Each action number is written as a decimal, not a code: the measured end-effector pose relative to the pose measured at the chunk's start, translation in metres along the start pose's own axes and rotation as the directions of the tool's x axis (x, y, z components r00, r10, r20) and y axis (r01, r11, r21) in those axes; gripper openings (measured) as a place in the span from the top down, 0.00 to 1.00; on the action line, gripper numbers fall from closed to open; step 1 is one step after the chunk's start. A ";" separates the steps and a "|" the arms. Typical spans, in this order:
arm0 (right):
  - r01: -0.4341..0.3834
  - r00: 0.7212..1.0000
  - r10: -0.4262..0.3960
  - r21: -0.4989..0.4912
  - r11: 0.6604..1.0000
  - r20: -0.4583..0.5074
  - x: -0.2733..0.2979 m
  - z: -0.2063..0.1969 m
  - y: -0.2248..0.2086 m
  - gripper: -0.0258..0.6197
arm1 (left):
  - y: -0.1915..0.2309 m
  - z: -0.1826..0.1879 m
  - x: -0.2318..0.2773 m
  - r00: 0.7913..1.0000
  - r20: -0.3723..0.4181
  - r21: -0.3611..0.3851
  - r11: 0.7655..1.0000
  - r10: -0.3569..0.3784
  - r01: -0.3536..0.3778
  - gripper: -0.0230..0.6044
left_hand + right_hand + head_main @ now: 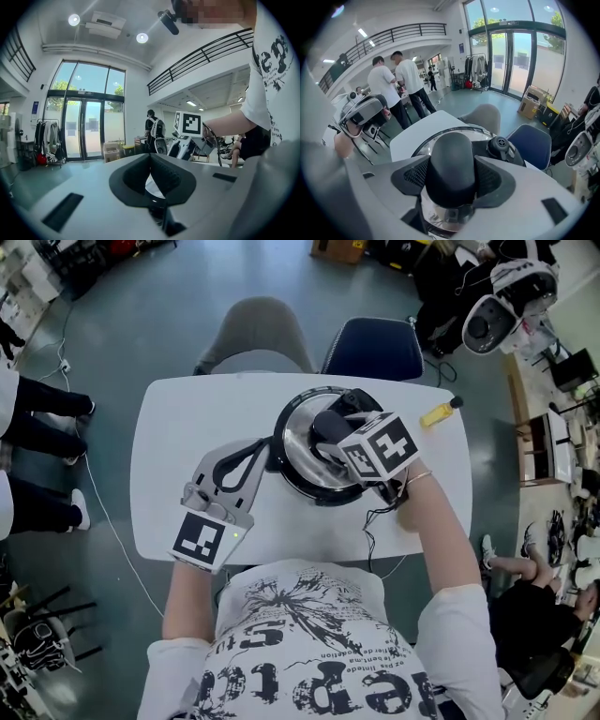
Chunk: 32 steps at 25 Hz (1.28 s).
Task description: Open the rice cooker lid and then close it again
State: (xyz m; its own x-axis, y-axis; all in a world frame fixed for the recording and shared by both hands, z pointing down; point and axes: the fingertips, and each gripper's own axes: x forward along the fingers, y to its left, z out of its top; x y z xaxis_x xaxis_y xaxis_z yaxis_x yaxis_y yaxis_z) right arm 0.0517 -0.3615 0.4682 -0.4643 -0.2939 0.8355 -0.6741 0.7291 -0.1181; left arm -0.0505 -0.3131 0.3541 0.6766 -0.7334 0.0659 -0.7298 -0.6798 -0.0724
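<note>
Robotics lab hall, glass entrance doors point(84, 131), mezzanine railing point(201, 55), white machine point(497, 310)

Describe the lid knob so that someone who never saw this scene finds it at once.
On the white table stands a round cooker with a shiny steel lid. The knob is the big black dome at the lid's centre, clamped between the right gripper's jaws. The smaller black valve beside it sits nearer the rim and is not gripped.

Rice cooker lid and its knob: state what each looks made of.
The lid looks like polished metal, probably stainless steel, since it gives bright mirror-like reflections. The knob is matte black, likely plastic, with a dull surface and only a soft sheen.
</note>
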 end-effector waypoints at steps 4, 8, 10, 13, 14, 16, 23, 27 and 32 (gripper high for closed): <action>0.044 0.999 -0.044 -0.056 0.997 0.015 0.000 -0.002 0.002 0.47 | -0.006 0.003 -0.002 1.000 0.006 0.006 1.000 -0.005 0.005 0.94; 0.109 0.992 -0.103 -0.069 0.992 0.079 -0.007 -0.002 -0.003 0.41 | -0.017 0.006 -0.007 1.000 0.012 0.010 1.000 -0.002 0.002 0.94; 0.140 0.981 -0.132 -0.044 0.989 0.145 -0.020 0.002 -0.005 0.41 | -0.021 0.009 -0.012 1.000 0.012 0.009 1.000 0.008 -0.008 0.94; 0.157 0.960 -0.148 -0.018 0.987 0.238 -0.044 0.007 -0.001 0.48 | -0.027 0.016 -0.020 0.999 0.016 0.006 1.000 0.029 -0.030 0.94; 0.166 0.951 -0.156 -0.017 0.986 0.268 -0.051 0.008 0.001 0.51 | -0.028 0.017 -0.023 0.999 0.017 0.008 0.999 0.038 -0.038 0.94; 0.194 0.925 -0.179 -0.012 0.981 0.335 -0.066 0.007 0.007 0.66 | -0.033 0.021 -0.028 0.999 0.017 0.013 0.999 0.051 -0.051 0.94; 0.257 0.789 -0.264 0.092 0.962 0.555 -0.132 -0.019 0.033 0.94 | -0.071 0.037 -0.054 0.997 0.029 0.015 0.997 0.071 -0.071 0.94; 0.232 0.712 -0.255 0.123 0.965 0.654 -0.163 -0.047 0.051 0.94 | -0.099 0.039 -0.062 0.996 0.034 0.008 0.997 0.078 -0.078 0.94; 0.255 0.627 -0.268 0.133 0.958 0.732 -0.190 -0.072 0.074 0.94 | -0.124 0.042 -0.074 0.996 0.049 -0.020 0.997 0.080 -0.079 0.94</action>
State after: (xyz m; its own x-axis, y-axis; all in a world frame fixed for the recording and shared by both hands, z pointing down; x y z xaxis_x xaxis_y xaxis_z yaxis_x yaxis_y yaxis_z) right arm 0.1312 -0.2078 0.3395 -0.5307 -0.8318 0.1625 -0.8402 0.5416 0.0284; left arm -0.0057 -0.1749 0.3166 0.6203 -0.7843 0.0110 -0.7827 -0.6198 -0.0574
